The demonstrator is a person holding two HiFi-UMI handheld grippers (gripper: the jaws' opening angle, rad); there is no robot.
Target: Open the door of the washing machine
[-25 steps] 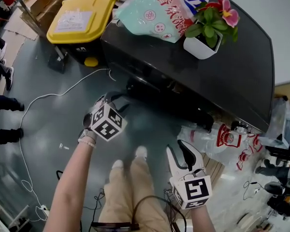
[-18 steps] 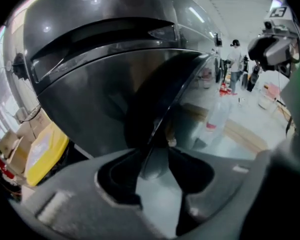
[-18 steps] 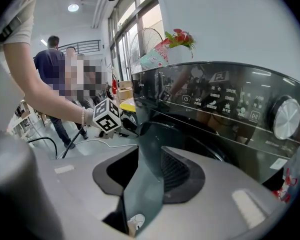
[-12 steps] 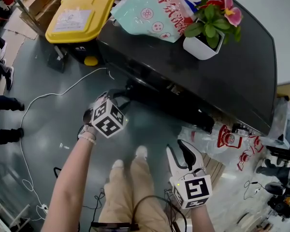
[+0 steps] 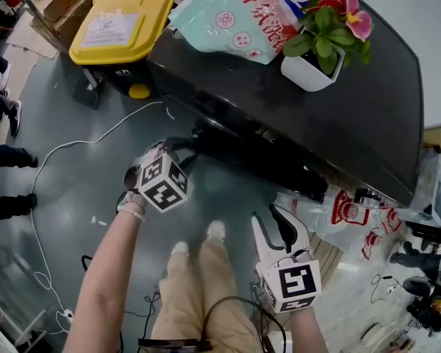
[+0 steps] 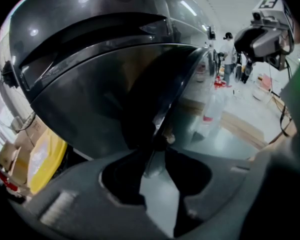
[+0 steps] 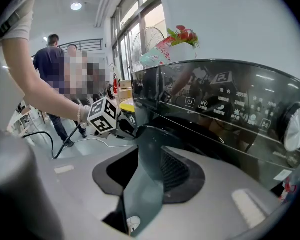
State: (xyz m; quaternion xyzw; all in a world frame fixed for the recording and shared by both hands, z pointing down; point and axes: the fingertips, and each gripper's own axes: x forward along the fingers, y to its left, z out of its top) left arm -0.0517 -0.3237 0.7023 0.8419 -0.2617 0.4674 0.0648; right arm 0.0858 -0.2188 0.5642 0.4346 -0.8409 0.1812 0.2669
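The black washing machine (image 5: pixel 353 123) stands in front of me, and its round dark door (image 6: pixel 100 99) bulges from the front. My left gripper (image 5: pixel 184 150) is at the door's rim (image 6: pixel 162 109). Its jaws are closing, with the rim between the two fingertips and a sliver of gap still showing beside it. In the right gripper view the left gripper (image 7: pixel 122 127) sits at the door's (image 7: pixel 157 134) left side. My right gripper (image 5: pixel 266 215) hangs lower right, away from the machine, open and empty.
A flower pot (image 5: pixel 314 68) and a printed bag (image 5: pixel 235 17) lie on the machine's top. A yellow-lidded bin (image 5: pixel 117 28) stands to its left, and a white cable (image 5: pixel 73 149) crosses the floor. Plastic bags and bottles (image 5: pixel 342 212) lie at the right. People (image 7: pixel 55 66) stand further off.
The left gripper's jaws have narrowed around the door's rim and the gripper has rolled slightly. The right gripper has barely moved.
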